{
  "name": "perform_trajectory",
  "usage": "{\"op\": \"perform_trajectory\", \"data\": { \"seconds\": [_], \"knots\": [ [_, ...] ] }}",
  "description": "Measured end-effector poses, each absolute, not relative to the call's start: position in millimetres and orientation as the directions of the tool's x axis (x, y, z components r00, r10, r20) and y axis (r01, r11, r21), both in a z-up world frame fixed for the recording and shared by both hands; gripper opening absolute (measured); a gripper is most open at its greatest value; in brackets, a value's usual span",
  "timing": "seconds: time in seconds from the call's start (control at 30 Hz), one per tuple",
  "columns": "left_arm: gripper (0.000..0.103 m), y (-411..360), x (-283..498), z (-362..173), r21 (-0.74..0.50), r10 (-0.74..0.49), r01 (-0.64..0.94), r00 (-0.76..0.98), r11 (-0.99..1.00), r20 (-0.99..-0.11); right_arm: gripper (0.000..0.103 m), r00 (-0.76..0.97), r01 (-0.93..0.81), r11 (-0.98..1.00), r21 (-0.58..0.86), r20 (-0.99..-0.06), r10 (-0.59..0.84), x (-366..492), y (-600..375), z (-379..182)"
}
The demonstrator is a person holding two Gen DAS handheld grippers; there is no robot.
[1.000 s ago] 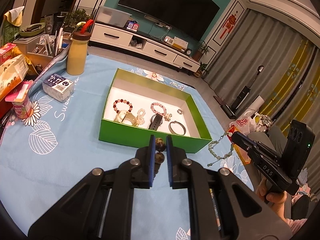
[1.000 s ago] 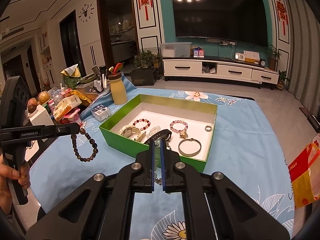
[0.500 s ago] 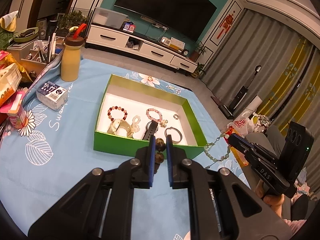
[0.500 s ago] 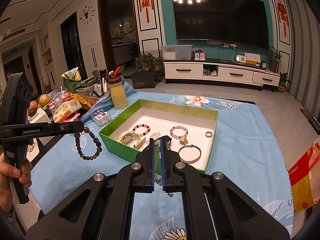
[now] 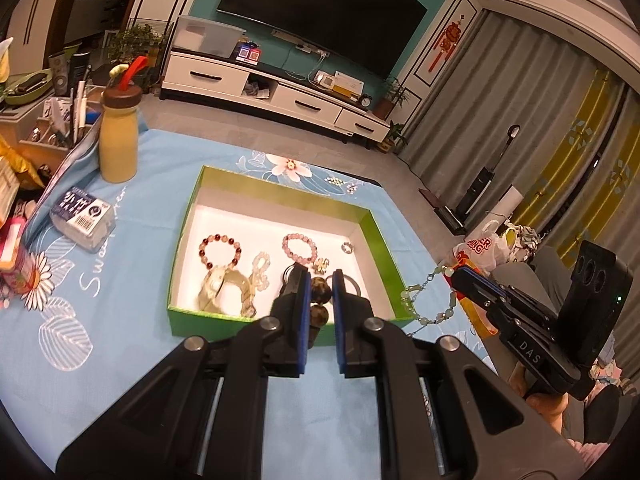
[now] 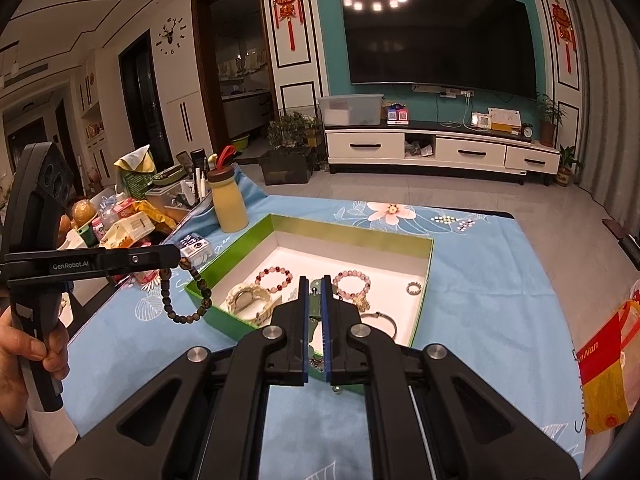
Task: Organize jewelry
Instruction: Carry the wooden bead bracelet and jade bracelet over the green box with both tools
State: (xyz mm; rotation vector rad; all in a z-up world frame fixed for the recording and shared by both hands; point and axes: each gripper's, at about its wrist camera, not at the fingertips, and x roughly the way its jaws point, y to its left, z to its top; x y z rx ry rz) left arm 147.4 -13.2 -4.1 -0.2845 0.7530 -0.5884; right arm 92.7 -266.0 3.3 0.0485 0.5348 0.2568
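A dark bead bracelet [image 6: 185, 295] is clamped in the left hand-held gripper [image 5: 319, 295] and a green necklace [image 5: 429, 295] in the right hand-held gripper [image 6: 316, 312], both just short of the box [image 5: 382, 246]; release inside is judged next.

The left wrist fisheye rides on the left gripper [image 5: 319, 294], looking forward along its black fingers and steeply down over the near wall of the open green cardboard box with a white floor [image 5: 384, 240] — close in. The right wrist fisheye sits on the right gripper [image 6: 316, 300], aimed more level toward the large black wall television [image 6: 440, 36]. Both views share the box, the light-blue floral tablecloth [image 5: 120, 344], the television and the tall yellow bottle with a brown lid [image 6: 229, 204]. Each camera sees the other gripper at its frame edge, where detail probably warps.
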Motion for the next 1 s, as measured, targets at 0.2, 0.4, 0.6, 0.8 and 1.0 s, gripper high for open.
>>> {"op": "perform_trajectory", "data": {
  "seconds": [0.2,0.4,0.6,0.8,1.0],
  "knots": [
    [0.010,-28,168,-1,-0.433,-0.594,0.407,0.575,0.804,-0.562,0.005,0.831,-0.233,0.966,0.110,-0.493,0.257,110,-266,6],
    [0.010,-39,187,-3,-0.434,-0.593,0.404,0.567,0.805,-0.572,0.005,0.828,-0.229,0.966,0.123,-0.496,0.260,126,-269,5],
    [0.010,-48,206,-4,-0.421,-0.584,0.404,0.570,0.812,-0.579,0.005,0.821,-0.219,0.967,0.128,-0.512,0.253,142,-273,-2],
    [0.010,-58,223,-7,-0.409,-0.576,0.406,0.569,0.818,-0.587,0.005,0.816,-0.209,0.968,0.141,-0.520,0.252,160,-277,-7],
    [0.010,-70,243,-11,-0.399,-0.569,0.407,0.561,0.822,-0.601,0.005,0.810,-0.196,0.969,0.153,-0.531,0.248,180,-282,-11]
  ]
}}
